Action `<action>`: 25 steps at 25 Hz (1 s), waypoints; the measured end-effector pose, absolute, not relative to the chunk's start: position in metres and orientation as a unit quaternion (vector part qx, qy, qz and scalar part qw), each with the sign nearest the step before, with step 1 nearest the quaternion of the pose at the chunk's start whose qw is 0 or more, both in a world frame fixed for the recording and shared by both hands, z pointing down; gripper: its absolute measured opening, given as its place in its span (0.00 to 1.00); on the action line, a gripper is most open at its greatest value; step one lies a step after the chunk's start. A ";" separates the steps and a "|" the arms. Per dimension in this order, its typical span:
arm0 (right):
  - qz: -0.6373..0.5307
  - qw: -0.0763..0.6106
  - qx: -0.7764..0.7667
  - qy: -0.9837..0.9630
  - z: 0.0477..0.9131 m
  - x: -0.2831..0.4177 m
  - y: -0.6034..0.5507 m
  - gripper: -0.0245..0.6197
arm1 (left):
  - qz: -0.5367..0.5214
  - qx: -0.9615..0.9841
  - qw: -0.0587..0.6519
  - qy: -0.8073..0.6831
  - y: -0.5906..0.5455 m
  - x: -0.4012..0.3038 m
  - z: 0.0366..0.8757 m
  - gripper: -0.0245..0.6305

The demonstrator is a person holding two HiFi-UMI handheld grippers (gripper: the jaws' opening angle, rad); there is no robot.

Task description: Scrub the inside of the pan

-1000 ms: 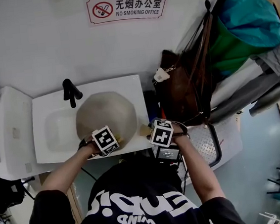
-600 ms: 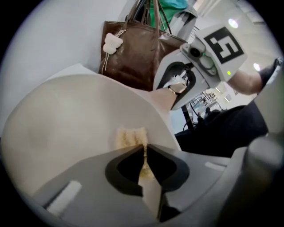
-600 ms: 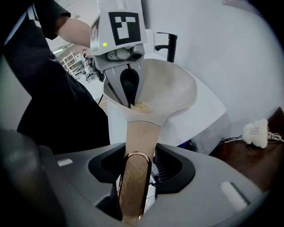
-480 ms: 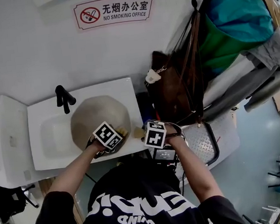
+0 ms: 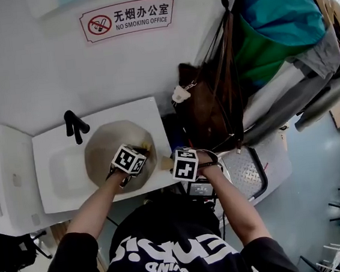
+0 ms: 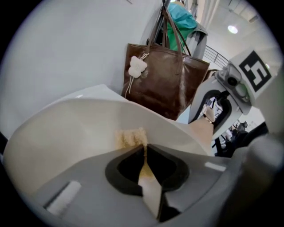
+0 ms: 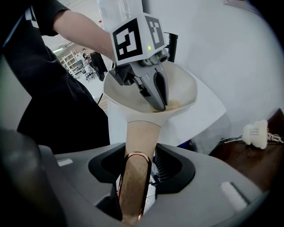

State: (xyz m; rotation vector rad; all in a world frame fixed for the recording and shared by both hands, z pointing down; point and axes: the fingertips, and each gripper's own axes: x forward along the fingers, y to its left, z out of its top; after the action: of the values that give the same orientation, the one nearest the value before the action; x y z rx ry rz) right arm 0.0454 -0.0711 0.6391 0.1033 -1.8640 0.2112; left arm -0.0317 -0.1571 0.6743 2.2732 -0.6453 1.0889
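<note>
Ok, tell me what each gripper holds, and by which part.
Left gripper: sponge, pinched at its near edge, inside the pan. Right gripper: pan, clamped by its handle.

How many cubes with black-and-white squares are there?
2. One cube tops the left tool over the pan; the other tops the right tool gripping the pan's handle.
</note>
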 end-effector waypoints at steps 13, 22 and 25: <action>0.096 0.585 0.047 -0.804 0.638 0.045 -0.069 0.35 | 0.468 0.811 0.200 -0.288 -0.213 -0.080 0.677 0.07; 0.098 0.584 0.046 -0.805 0.638 0.046 -0.070 0.35 | 0.520 0.798 0.150 -0.265 -0.214 -0.108 0.677 0.07; 0.099 0.584 0.047 -0.804 0.638 0.046 -0.069 0.35 | 0.573 0.768 0.141 -0.251 -0.205 -0.136 0.685 0.07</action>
State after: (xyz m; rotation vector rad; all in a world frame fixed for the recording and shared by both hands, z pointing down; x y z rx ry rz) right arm 0.0462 -0.0692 0.6376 0.1087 -1.8768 0.2300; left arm -0.1355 -0.2052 0.6849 2.2165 -0.7249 1.6536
